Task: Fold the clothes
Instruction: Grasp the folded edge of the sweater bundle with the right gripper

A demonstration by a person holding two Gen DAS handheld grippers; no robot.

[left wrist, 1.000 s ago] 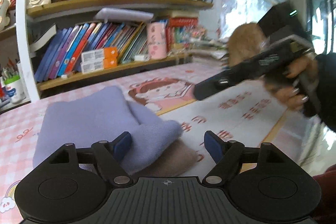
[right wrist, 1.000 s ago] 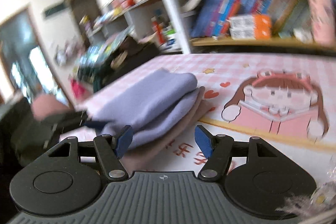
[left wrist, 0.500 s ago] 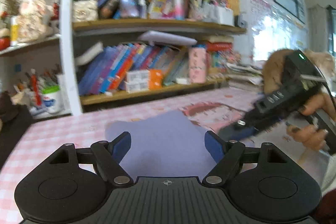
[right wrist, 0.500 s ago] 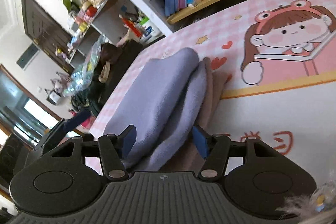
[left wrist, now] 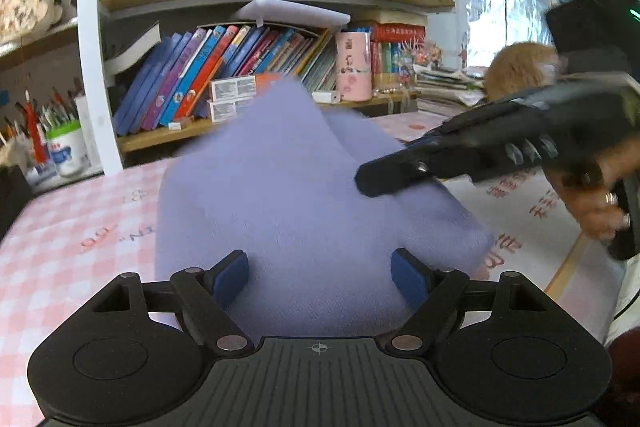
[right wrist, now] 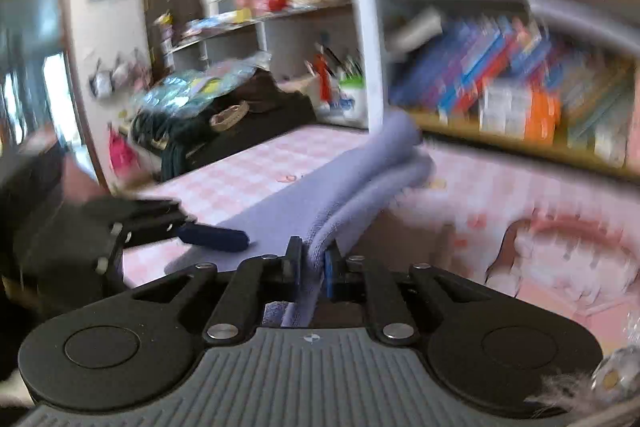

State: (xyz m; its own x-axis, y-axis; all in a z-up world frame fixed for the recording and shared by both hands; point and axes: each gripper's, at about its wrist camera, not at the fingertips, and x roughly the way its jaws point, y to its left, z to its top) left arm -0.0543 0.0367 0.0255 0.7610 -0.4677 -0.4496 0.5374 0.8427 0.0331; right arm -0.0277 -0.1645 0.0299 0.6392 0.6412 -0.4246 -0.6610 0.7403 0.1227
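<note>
A folded lavender garment (left wrist: 304, 195) lies on the pink checked tablecloth (left wrist: 72, 227), its far part raised. My left gripper (left wrist: 318, 273) is open, its blue pads on either side of the garment's near edge. My right gripper (right wrist: 312, 267) is shut on the garment's folded edge (right wrist: 360, 179) and lifts it; it shows in the left wrist view (left wrist: 400, 175) coming in from the right. A brownish layer (right wrist: 404, 231) lies under the lavender cloth. The left gripper also shows in the right wrist view (right wrist: 212, 237), at the left.
A bookshelf (left wrist: 248, 75) with books, a pink cup (left wrist: 352, 71) and boxes stands behind the table. A pen pot (left wrist: 66, 151) stands at the far left. A cartoon girl print (right wrist: 560, 251) covers the cloth at right. Dark bags (right wrist: 216, 123) sit at the table's left end.
My right gripper has closed on the lavender garment's edge and raised it. My left gripper has come closer to the garment, still open.
</note>
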